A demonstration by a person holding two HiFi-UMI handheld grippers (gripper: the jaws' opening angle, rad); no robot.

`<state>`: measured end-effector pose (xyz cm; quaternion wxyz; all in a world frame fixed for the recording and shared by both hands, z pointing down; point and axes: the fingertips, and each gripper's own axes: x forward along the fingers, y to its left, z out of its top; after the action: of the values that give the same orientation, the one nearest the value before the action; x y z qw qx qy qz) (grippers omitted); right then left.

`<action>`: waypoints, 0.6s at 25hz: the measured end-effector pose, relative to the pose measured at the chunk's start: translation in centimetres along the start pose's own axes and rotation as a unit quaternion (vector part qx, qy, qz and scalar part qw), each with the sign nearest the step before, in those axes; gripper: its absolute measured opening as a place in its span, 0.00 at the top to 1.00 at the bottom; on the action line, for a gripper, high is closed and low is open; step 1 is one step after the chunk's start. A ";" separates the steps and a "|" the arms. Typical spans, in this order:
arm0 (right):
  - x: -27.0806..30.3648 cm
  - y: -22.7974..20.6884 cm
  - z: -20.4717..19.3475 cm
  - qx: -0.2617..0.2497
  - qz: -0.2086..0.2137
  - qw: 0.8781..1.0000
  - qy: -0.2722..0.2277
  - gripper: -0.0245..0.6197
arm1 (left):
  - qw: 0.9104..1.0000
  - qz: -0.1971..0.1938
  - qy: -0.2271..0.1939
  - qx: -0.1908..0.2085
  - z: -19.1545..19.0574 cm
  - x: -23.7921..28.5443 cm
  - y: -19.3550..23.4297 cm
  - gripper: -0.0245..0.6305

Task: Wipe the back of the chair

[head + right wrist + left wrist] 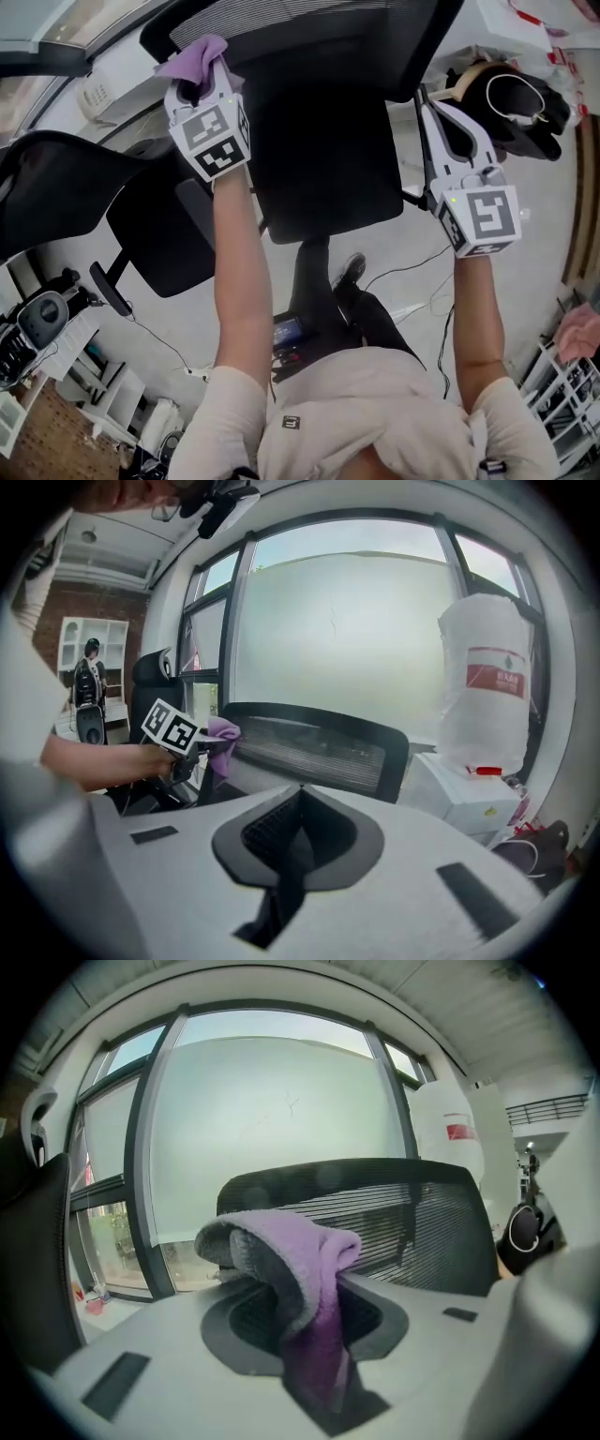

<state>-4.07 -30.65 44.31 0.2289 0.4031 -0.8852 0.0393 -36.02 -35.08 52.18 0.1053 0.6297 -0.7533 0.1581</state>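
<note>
Left hand-held gripper (201, 77) clamps cloth (194, 54) beside chair back (356, 23).

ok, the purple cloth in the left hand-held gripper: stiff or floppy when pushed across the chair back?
Likely floppy: the purple cloth droops in folds over the left hand-held gripper, which is shut on it. Looks fleecy and light, so it probably drags rather than slips on the chair back mesh. The loose fold may bunch.
</note>
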 end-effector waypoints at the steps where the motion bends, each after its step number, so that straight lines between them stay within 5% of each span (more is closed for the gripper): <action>1: 0.2 -0.6 0.4 -0.003 -0.010 1.000 -0.008 0.97 | 1.000 0.000 -0.002 0.000 0.0 0.1 0.0 0.77; 7: 1.0 -6.3 1.4 0.016 -0.081 0.996 -0.040 0.97 | 0.999 -0.033 -0.016 0.010 -0.2 1.6 -4.6 0.77; 15: -4.1 -16.0 -2.8 0.052 -0.159 0.985 -0.040 0.97 | 0.984 -0.170 -0.023 0.044 0.0 4.7 -27.0 0.77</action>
<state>11.08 -37.85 43.18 0.1756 0.5510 -0.8152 0.0322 -10.36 -43.63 56.66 0.0859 0.7563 -0.6294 0.1565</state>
